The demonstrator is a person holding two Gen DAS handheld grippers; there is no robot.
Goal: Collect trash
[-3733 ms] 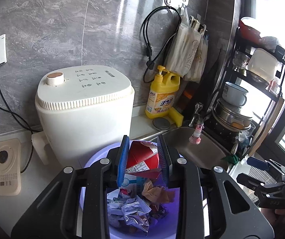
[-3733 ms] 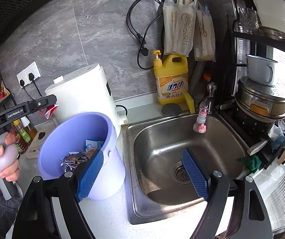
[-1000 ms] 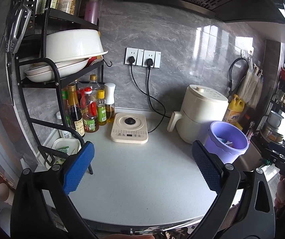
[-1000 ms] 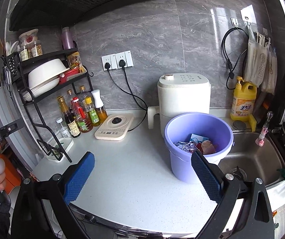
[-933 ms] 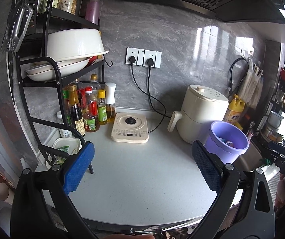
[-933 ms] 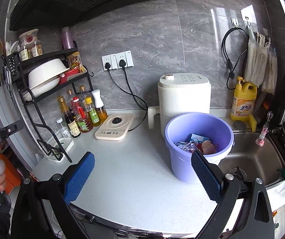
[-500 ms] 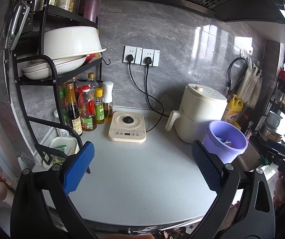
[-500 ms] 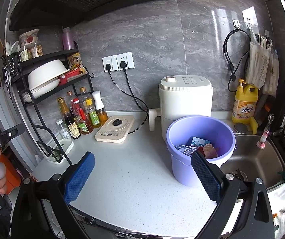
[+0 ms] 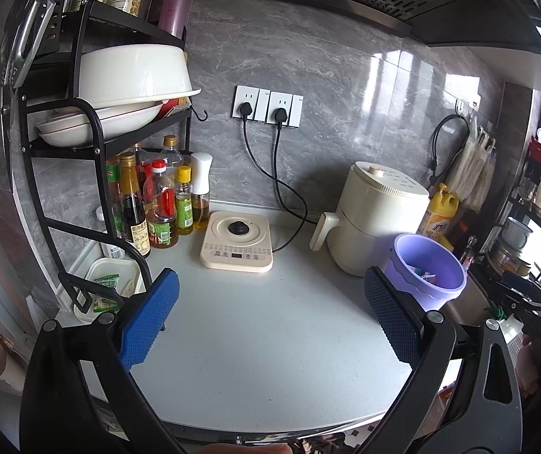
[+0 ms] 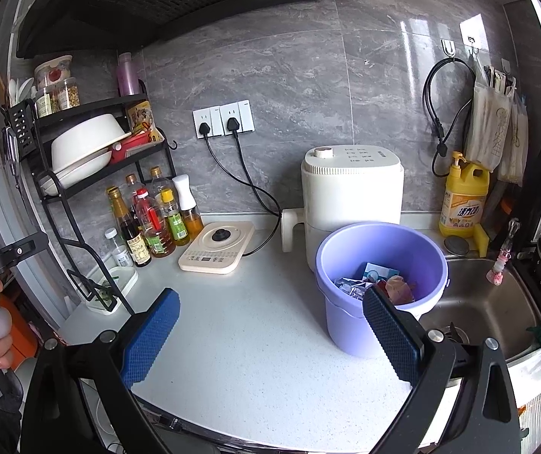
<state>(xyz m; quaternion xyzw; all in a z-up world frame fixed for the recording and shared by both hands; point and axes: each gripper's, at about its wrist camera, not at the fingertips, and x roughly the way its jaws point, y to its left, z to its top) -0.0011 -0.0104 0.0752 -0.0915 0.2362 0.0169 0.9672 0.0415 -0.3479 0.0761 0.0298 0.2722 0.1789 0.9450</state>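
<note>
A: Two grippers, both held wide apart with nothing between the blue pads. The left gripper (image 9: 270,321) hangs over the bare white counter (image 9: 262,340), and the right gripper (image 10: 270,335) does the same in its own view.

B: And working across from the left, using the purple bucket (image 10: 380,265) as the mark?

A: Far left of the bucket stands a black rack (image 10: 66,196) carrying white bowls (image 10: 84,147), with a cluster of sauce bottles (image 10: 149,219) at its foot. Nearer the bucket lies a cream induction plate (image 10: 215,251), its cord running up to the wall sockets (image 10: 223,118). Right behind the bucket, touching or nearly so, is a cream appliance (image 10: 351,189).

B: The trash itself?

A: Inside the bucket: crumpled wrappers (image 10: 376,283), silver foil, a blue packet and something brownish. In the left view the bucket (image 9: 427,270) sits far right.

B: Past it?

A: To the bucket's right, a steel sink (image 10: 482,310), with a yellow detergent bottle (image 10: 463,196) behind it.
</note>
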